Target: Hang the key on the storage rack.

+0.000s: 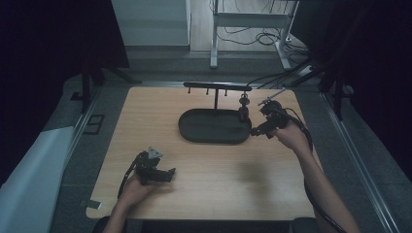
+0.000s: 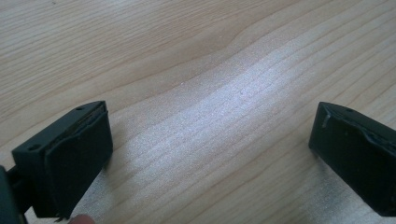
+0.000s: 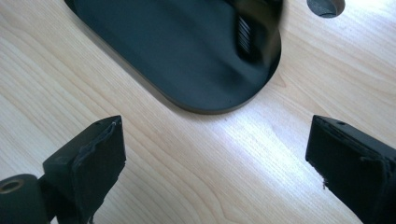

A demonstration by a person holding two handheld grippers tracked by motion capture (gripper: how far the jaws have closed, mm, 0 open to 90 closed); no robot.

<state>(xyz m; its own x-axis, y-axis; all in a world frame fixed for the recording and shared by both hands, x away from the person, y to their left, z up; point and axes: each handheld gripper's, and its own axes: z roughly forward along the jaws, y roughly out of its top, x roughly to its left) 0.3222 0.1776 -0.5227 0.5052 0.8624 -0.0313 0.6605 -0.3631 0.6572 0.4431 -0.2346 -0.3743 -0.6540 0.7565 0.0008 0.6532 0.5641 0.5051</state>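
Right gripper (image 1: 253, 131): jaws wide apart, nothing between them, just beside the right end of the black tray (image 1: 204, 131).
Tray: mid-table, small dark object (image 1: 243, 112) at its right end, under the stand's crossbar (image 1: 217, 86).
Left gripper (image 1: 170, 174): jaws apart, empty, over bare wooden table (image 1: 145, 111), near edge.

Each black hand-held gripper (image 1: 171, 174) has thick square jaws and a trailing cable.

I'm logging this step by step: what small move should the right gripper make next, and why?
Probably ease the right gripper forward toward the small dark object at the near end of the black tray. Its jaws stand wide open with nothing between them, just short of the tray's rim.
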